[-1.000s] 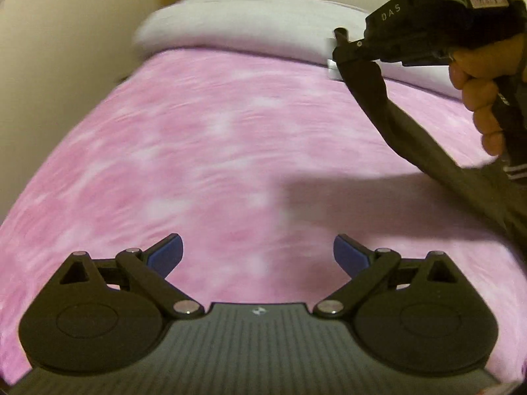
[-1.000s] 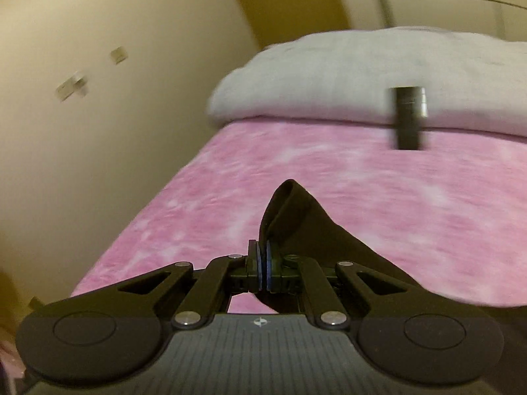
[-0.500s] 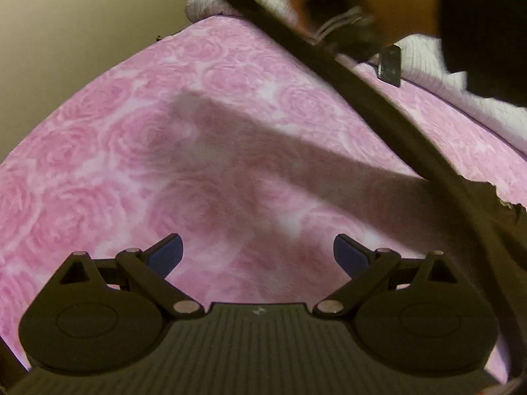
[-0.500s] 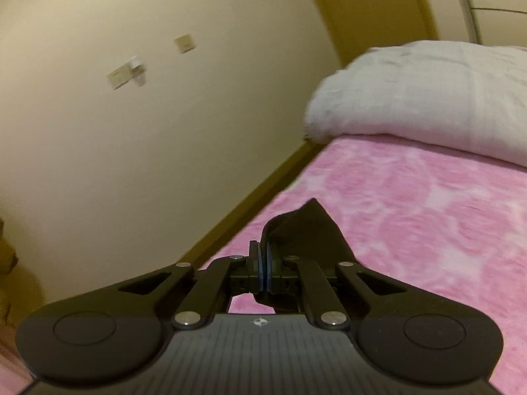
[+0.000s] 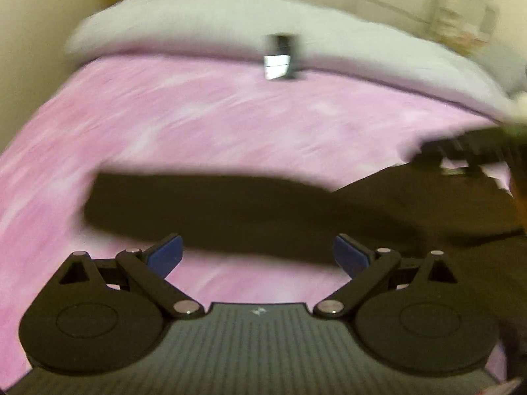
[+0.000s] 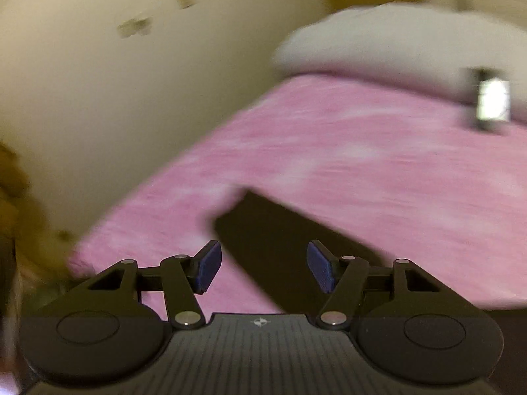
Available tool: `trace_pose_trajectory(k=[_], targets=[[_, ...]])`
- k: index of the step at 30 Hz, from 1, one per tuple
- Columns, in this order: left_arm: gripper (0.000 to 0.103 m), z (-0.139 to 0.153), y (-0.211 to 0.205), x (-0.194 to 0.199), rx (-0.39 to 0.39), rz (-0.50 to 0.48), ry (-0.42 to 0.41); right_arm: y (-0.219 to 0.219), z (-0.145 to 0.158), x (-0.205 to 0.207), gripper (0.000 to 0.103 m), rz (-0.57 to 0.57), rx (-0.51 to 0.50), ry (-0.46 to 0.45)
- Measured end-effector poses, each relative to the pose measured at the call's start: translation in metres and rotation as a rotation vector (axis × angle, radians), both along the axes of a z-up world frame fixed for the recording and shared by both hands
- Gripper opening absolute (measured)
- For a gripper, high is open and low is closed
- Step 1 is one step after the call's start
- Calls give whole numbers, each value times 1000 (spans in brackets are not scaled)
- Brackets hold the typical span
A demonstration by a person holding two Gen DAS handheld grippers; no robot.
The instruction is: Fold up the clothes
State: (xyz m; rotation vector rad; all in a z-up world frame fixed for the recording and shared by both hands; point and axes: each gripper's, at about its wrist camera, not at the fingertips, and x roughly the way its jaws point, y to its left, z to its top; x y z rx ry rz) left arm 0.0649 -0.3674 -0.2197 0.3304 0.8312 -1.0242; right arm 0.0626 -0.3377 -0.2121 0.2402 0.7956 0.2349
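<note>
- Our right fingers [image 6: 210, 266] are opening, the dark garment [image 6: 283, 247] between them but unpressed.
- Our left fingers [image 5: 164, 253] stand wide apart, empty.
- The garment [image 5: 210, 210] lies stretched across the pink bed [image 5: 197, 125], nearer the foot than the pillow edge.
- Next, we judge, smooth it flat before folding.

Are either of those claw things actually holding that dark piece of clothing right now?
No. The left gripper is open and empty. The right gripper is opening; the dark garment lies between its pads, ungripped, on the pink bed.
</note>
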Motion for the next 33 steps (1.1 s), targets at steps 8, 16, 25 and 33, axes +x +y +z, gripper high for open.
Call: trace_pose_trajectory(k=[8, 16, 25, 33], targets=[[79, -53, -261, -100, 9, -448, 97, -270, -33, -139, 58, -340, -334, 235], [37, -116, -339, -100, 204, -533, 73, -391, -94, -136, 58, -172, -365, 260], [3, -65, -352, -86, 159, -418, -69, -407, -87, -130, 1, -188, -266, 232], [16, -91, -414, -50, 196, -301, -112, -455, -76, -68, 15, -323, -415, 130]])
